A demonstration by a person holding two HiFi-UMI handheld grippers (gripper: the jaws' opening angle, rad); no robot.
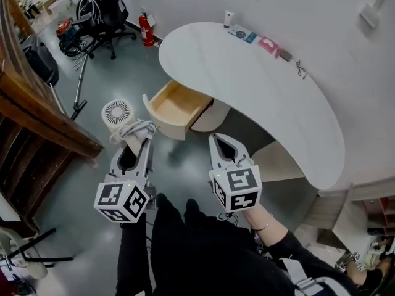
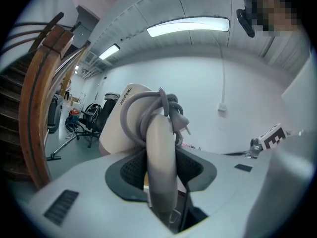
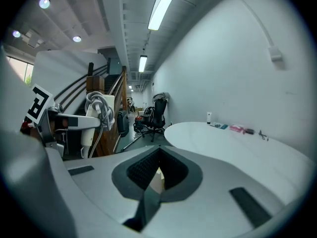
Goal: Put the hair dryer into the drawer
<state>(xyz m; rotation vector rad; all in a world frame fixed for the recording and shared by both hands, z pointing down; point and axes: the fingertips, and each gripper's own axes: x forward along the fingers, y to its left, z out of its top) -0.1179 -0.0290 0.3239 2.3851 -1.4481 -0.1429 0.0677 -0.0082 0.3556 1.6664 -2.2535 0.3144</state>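
A white hair dryer [image 1: 118, 113] with a round grille and its grey cord wound around it [image 1: 134, 129] is held off the floor, left of the drawer. My left gripper [image 1: 137, 143] is shut on its handle [image 2: 161, 167], and the dryer's body [image 2: 130, 114] stands up past the jaws. The wooden drawer [image 1: 176, 107] is pulled out from under the curved white desk [image 1: 247, 79], and its inside is bare. My right gripper [image 1: 214, 138] hangs below and to the right of the drawer, its jaws together with nothing between them [image 3: 157, 152]. The right gripper view shows the dryer [image 3: 97, 109] at the left.
A black office chair [image 1: 105, 11] and a red fire extinguisher [image 1: 146, 29] stand at the back on the grey floor. A wooden stair rail [image 1: 37, 110] runs along the left. A small tube [image 1: 228, 18] and a pink item [image 1: 268, 44] lie on the desk's far edge.
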